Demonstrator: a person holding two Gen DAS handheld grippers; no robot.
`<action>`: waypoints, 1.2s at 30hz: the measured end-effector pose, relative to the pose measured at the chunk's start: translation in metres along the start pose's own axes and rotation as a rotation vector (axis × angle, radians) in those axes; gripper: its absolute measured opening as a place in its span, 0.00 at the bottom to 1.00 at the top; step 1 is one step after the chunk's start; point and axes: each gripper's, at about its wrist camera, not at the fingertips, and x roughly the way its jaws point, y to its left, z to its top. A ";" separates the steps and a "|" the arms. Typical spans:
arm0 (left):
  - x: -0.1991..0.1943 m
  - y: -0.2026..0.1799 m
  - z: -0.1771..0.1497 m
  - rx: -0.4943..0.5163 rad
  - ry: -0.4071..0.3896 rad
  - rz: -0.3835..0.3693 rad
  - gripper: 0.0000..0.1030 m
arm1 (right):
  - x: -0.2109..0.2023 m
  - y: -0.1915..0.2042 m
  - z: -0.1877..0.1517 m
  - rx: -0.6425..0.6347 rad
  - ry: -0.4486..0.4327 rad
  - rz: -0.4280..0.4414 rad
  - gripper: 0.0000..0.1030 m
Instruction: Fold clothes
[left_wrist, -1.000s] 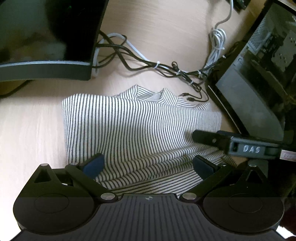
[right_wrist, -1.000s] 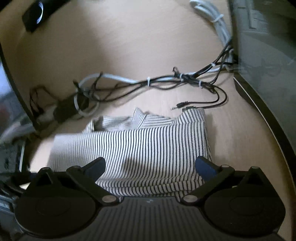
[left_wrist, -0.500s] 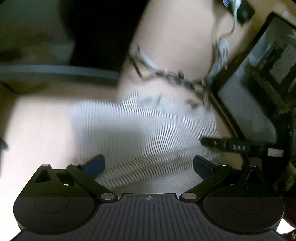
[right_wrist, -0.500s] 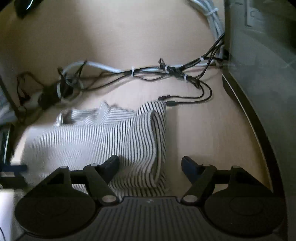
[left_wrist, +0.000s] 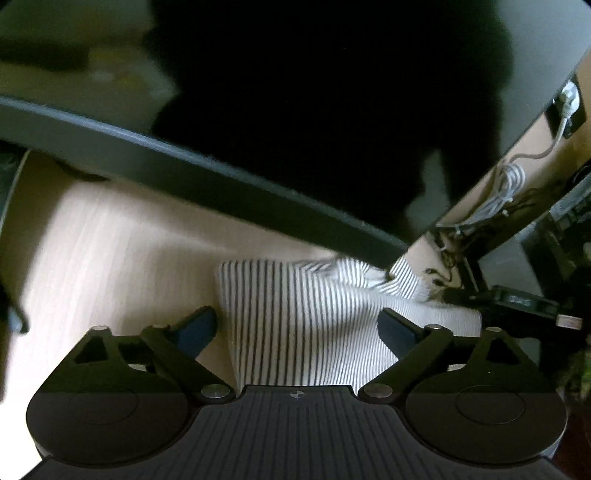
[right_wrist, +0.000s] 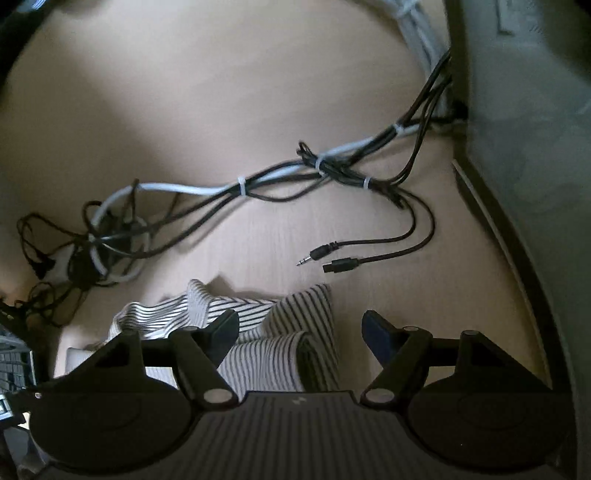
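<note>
On a pale wooden desk, the left gripper hangs with its jaws spread wide over the near left part of a folded black-and-white striped top. Its left fingertip sits just off the garment's left edge, above bare desk; the right one is over the striped cloth. Nothing is pinched between them, and whether the tips touch the fabric cannot be told. A dark monitor tilts across the upper part of this view, its lower edge overlapping the garment's collar end. Further right, a coiled white cable lies on the desk, and the dark body of the other tool juts in beside the top; its label is too blurred to read here.

Seen from the right wrist, the right gripper is likewise wide open and holds nothing. Its left fingertip is over the striped top, whose right edge is doubled over in a rolled fold between the jaws; the right fingertip stands clear of the cloth, above bare desk. Beyond the garment, a tied bundle of black and grey cables crosses the desk, with a loose audio jack plug just past the collar. No legible writing appears in either view.
</note>
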 end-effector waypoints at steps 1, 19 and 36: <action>0.002 0.000 0.000 0.002 -0.004 -0.014 0.86 | 0.006 0.001 0.001 0.005 0.011 0.021 0.73; -0.109 -0.070 -0.039 0.341 -0.123 -0.078 0.25 | -0.115 0.077 -0.060 -0.460 -0.192 0.098 0.17; -0.167 -0.051 -0.145 0.282 -0.003 0.000 0.26 | -0.182 0.034 -0.227 -0.616 -0.092 -0.008 0.14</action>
